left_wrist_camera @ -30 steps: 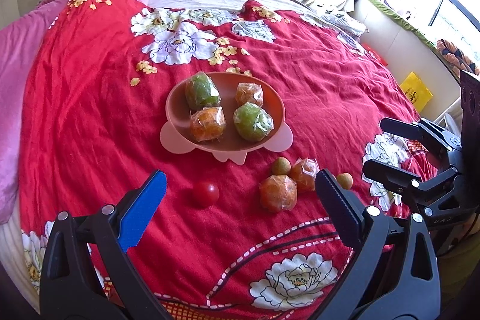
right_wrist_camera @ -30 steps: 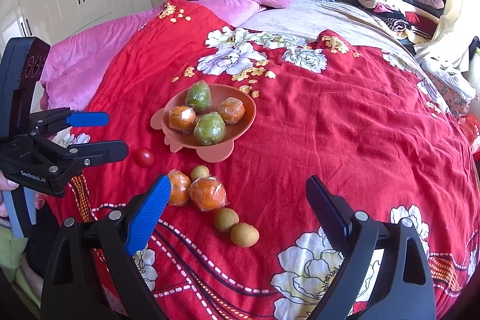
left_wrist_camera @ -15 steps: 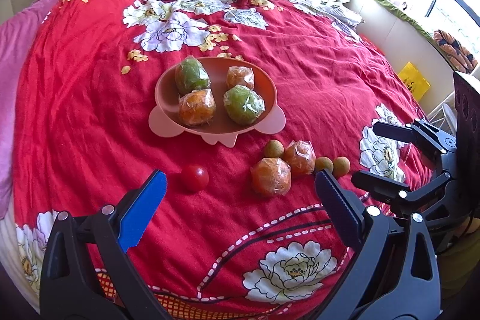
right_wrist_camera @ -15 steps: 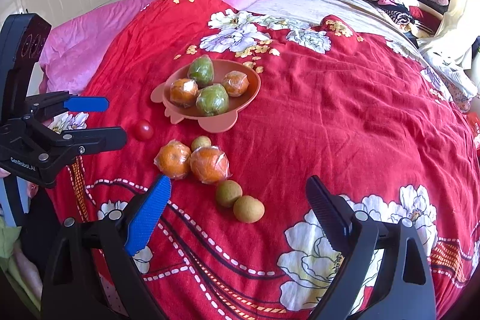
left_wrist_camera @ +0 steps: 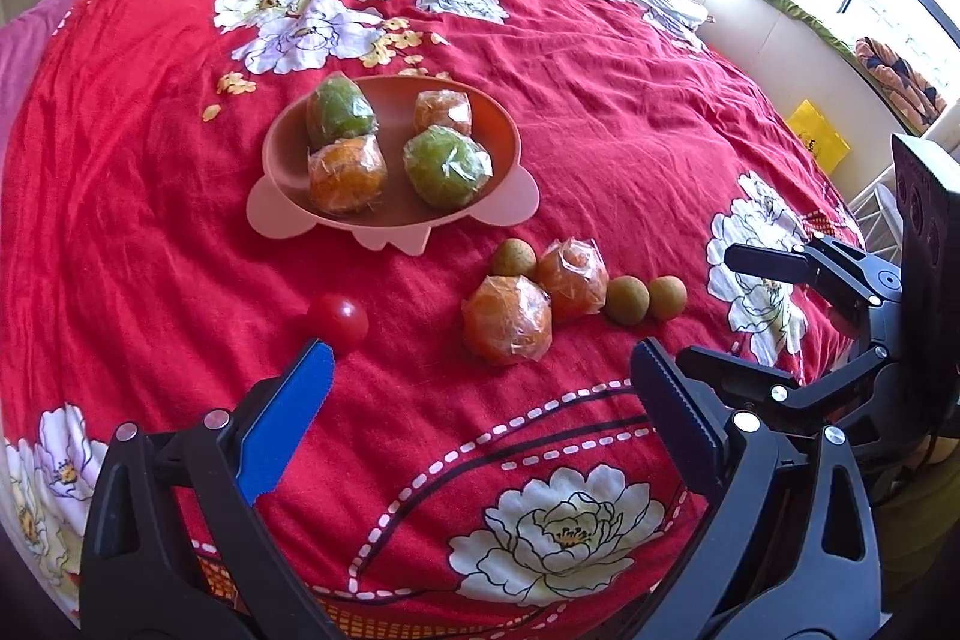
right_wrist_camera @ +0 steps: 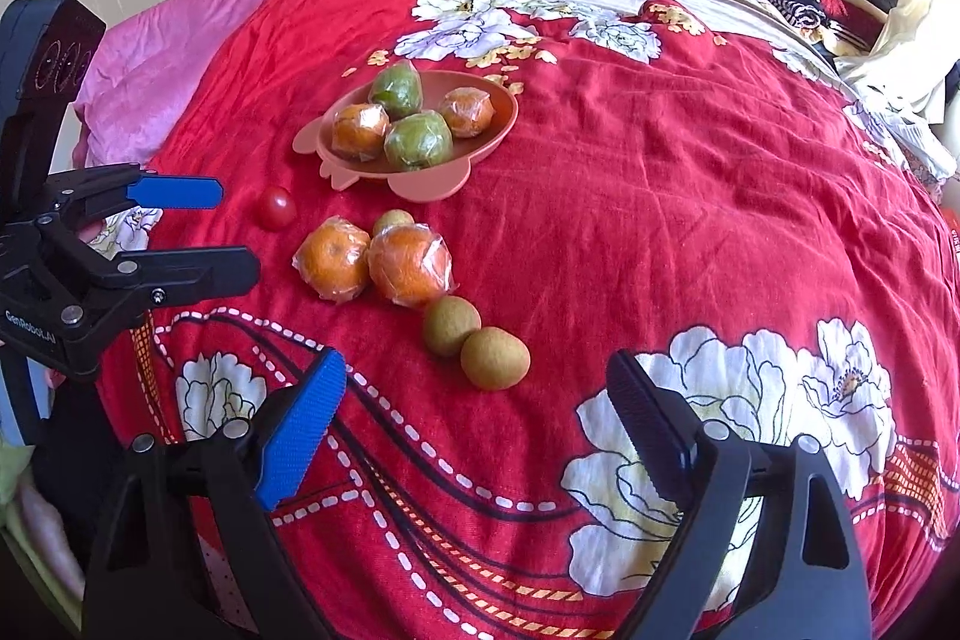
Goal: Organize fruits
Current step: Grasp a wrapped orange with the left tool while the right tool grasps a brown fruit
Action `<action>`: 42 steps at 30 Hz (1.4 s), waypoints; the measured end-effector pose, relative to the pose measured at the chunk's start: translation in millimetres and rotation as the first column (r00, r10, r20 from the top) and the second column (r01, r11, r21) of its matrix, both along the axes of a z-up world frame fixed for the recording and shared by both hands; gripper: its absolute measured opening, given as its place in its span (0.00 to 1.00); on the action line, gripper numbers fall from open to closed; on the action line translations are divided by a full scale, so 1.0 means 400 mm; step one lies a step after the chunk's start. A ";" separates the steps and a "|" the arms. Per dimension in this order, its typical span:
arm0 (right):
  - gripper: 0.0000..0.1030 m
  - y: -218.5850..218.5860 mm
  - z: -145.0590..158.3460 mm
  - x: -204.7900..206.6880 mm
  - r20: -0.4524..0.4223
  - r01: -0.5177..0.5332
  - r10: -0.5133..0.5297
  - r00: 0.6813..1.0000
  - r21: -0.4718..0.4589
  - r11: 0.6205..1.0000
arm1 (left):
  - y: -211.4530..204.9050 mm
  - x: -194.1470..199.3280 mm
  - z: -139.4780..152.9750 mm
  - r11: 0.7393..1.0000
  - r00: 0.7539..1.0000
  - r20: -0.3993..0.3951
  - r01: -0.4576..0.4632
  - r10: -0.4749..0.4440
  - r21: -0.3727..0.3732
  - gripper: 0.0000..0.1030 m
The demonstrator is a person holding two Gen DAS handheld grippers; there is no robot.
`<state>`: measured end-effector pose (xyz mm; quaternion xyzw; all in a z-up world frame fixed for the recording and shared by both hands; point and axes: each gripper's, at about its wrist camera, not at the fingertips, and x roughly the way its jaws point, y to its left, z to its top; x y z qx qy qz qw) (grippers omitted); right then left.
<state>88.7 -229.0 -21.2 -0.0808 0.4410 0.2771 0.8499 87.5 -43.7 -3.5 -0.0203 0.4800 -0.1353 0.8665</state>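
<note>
Four wrapped fruits sit in the pink bowl (left_wrist_camera: 336, 214) on the red flowered bedspread (left_wrist_camera: 600, 112): two green ones, the far green fruit (left_wrist_camera: 339, 112) and the near green fruit (left_wrist_camera: 447, 166), plus a near orange (left_wrist_camera: 347, 177) and a smaller far orange (left_wrist_camera: 443, 112). All four are in clear film and crowd together, the near orange touching the far green fruit.

Loose fruit lies on the bedspread between the bowl and the bed's near edge. A small red tomato (left_wrist_camera: 338, 321) rests alone, just beyond the blue tip of the left gripper (left_wrist_camera: 480, 370). Beside it, well apart, two wrapped oranges touch each other: the nearer wrapped orange (left_wrist_camera: 507, 319) and the farther wrapped orange (left_wrist_camera: 573, 275). A small brown-green round fruit (left_wrist_camera: 513, 257) sits against them on the bowl side, and two more of the same kind, a pair of small round fruits (right_wrist_camera: 474, 340), lie touching each other toward the right edge of the bed.

Both grippers hover above the near edge of the bed, tilted down at the loose fruit. The left gripper's jaws stand wide with nothing between them. The right gripper (right_wrist_camera: 474, 388) has just been narrowing its jaws a little, yet they stand wide apart, with nothing gripped; the pair of small round fruits lies just beyond its tips. Pink bedding (right_wrist_camera: 150, 58) covers the left side of the bed
</note>
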 end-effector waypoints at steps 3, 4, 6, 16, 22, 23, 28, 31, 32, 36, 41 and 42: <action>0.74 -0.001 -0.010 0.000 -0.002 -0.003 0.002 1.000 -0.011 1.000 | -0.010 0.000 -0.010 1.000 1.000 -0.008 0.013 -0.013 -0.001 0.87; 0.71 -0.003 -0.014 0.003 -0.003 0.000 0.000 1.000 -0.016 1.000 | -0.013 0.001 -0.012 1.000 1.000 -0.009 0.016 -0.016 0.000 0.86; 0.62 -0.003 -0.019 0.006 -0.007 -0.002 0.002 1.000 -0.019 1.000 | -0.019 0.002 -0.019 1.000 1.000 -0.015 0.025 -0.025 -0.001 0.83; 0.36 0.004 -0.046 0.030 -0.019 -0.025 0.025 1.000 -0.043 0.999 | -0.040 0.012 -0.052 0.998 0.997 -0.043 0.058 -0.058 -0.002 0.66; 0.33 0.008 -0.060 0.044 -0.032 -0.032 0.031 0.999 -0.037 0.999 | -0.038 0.022 -0.067 0.998 0.997 -0.057 0.055 -0.055 -0.006 0.65; 0.33 0.008 -0.060 0.047 -0.031 -0.033 0.032 0.999 -0.033 0.999 | -0.038 0.025 -0.069 0.999 0.997 -0.059 0.054 -0.054 -0.006 0.65; 0.31 0.012 -0.062 0.060 -0.040 -0.047 0.046 0.998 -0.016 0.999 | -0.042 0.042 -0.079 0.998 0.996 -0.065 0.055 -0.055 -0.005 0.63; 0.28 0.014 -0.062 0.066 -0.044 -0.059 0.059 0.997 -0.005 0.998 | -0.045 0.055 -0.088 0.998 0.996 -0.071 0.055 -0.055 -0.002 0.62; 0.28 0.015 -0.062 0.067 -0.045 -0.063 0.063 0.997 -0.005 0.998 | -0.046 0.058 -0.090 0.998 0.996 -0.072 0.056 -0.056 -0.002 0.61; 0.25 0.012 -0.061 0.068 -0.050 -0.062 0.063 0.997 0.004 0.998 | -0.049 0.074 -0.102 0.999 0.996 -0.077 0.055 -0.054 0.000 0.60; 0.25 0.004 -0.057 0.068 -0.057 -0.056 0.057 0.997 0.019 0.998 | -0.048 0.085 -0.109 0.999 0.996 -0.077 0.052 -0.052 0.001 0.55; 0.25 0.003 -0.056 0.068 -0.055 -0.054 0.055 0.997 0.018 0.998 | -0.046 0.088 -0.109 0.999 0.996 -0.077 0.051 -0.051 -0.004 0.55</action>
